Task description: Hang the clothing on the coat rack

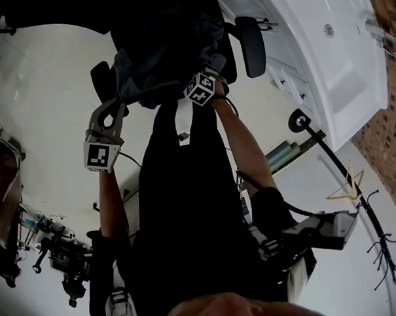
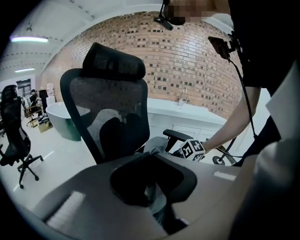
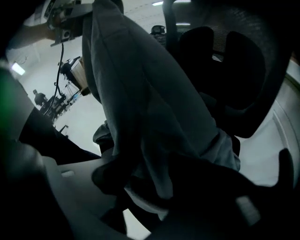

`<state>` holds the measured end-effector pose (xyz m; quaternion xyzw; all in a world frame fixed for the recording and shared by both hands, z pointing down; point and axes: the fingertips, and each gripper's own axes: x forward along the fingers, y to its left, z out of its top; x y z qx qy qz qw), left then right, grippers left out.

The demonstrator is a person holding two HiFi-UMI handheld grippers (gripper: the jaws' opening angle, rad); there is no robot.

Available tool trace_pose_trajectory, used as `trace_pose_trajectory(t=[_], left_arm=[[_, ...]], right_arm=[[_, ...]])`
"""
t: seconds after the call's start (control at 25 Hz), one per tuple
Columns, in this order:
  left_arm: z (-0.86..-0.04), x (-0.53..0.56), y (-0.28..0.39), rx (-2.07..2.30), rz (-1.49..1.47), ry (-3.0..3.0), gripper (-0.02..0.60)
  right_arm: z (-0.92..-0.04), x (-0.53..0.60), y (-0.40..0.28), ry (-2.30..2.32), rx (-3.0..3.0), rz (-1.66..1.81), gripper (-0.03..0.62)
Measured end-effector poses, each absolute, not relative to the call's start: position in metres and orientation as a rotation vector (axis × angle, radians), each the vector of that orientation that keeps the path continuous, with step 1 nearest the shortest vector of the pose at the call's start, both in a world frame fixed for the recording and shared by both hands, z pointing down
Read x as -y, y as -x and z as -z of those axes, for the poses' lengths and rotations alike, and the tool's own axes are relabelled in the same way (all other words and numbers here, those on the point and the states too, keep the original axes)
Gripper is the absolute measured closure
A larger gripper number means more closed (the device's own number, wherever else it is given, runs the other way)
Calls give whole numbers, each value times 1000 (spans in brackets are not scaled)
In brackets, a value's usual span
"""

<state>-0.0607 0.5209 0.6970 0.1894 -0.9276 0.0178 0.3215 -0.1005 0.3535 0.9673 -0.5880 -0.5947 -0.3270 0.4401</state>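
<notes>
Item: grey garment (image 1: 156, 65), heaped on the seat of a black mesh chair (image 2: 111, 105) and lifted at two places, one part rising as a long fold in front of the chair back. Left tongs (image 2: 153, 157): jaws closed, a pinch of the garment's cloth caught between them; in the head view they reach the heap at its left edge, just beside the armrest. Right tongs (image 3: 153, 182): jaws stand wide apart, with the hanging fold of the garment passing down between them; whether the pads press on the cloth is not clear, and they look parted. Their marker cube shows at the heap's right side. Chair: headrest, mesh back and two padded armrests, standing on a pale floor (image 1: 44, 75). Rack (image 1: 358, 196): thin black pole with a round base and short branches, on the floor at the person's right, well apart from the chair. Hanger (image 1: 347, 188): pale wood, against the pole. Background: brick wall (image 2: 187, 56).
</notes>
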Motion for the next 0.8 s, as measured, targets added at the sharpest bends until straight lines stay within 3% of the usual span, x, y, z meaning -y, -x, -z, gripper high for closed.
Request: trace_pose_trajectory(t=[0.08, 0.32, 0.56, 0.8], left_arm=[[-692, -522, 59, 2451, -49, -496, 568], [-659, -543, 64, 2564, 49, -422, 568], [-530, -569, 102, 2887, 358, -506, 568], [-358, -494, 162, 3127, 391, -1063, 568]], right_arm=[[-962, -360, 100, 1489, 1462, 834, 568], [-878, -348, 130, 1340, 1734, 598, 574], [-627, -283, 176, 1128, 2353, 47, 576], [-394, -177, 155, 1005, 2859, -221, 576]])
